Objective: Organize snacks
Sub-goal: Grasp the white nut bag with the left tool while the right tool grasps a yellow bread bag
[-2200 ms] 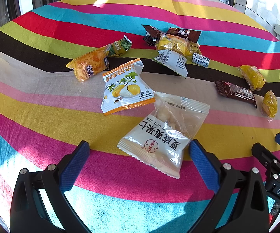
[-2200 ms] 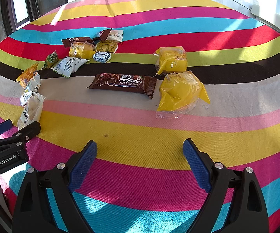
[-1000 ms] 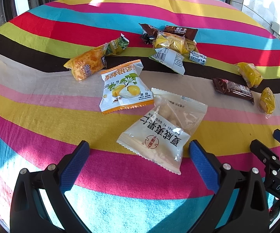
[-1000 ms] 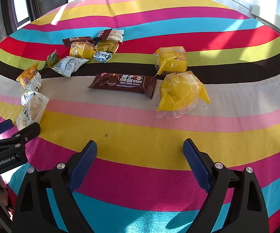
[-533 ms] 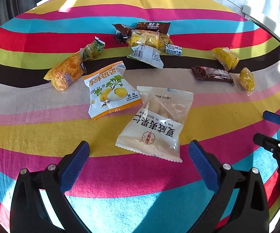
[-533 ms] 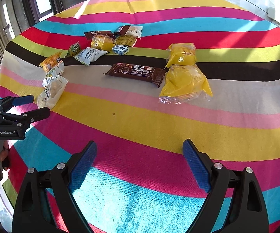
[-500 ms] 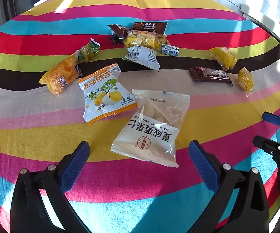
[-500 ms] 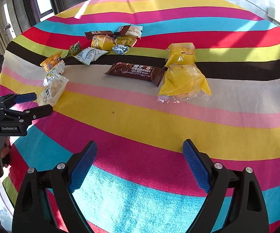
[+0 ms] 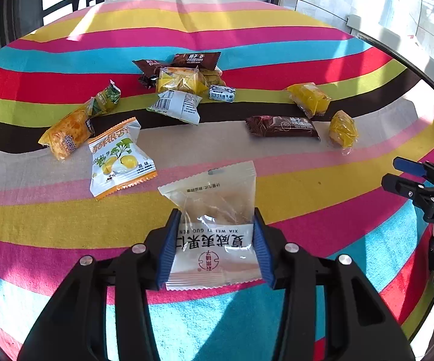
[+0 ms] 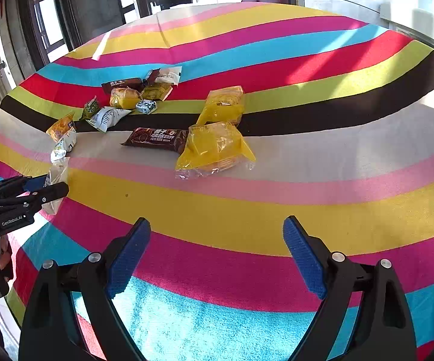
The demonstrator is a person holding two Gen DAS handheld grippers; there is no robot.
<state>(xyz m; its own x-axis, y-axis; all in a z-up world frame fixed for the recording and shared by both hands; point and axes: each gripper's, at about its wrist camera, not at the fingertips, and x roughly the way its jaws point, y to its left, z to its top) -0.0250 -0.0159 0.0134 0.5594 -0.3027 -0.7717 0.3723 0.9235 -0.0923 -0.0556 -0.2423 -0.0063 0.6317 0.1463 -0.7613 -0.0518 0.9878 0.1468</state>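
Translucent white snack pouch (image 9: 214,225), red lettering

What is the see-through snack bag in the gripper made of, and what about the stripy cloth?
Snack bag: probably thin plastic film, clear above and white below, glossy, with crimped edges. Striped cloth: looks like woven fabric, matte, with a fine textured weave and soft creases.

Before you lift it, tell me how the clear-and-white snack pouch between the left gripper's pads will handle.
The snack pouch, with the left gripper closing on it, looks thin and crinkly, so probably light and floppy. Its glossy film may slip. The pieces inside look brittle.
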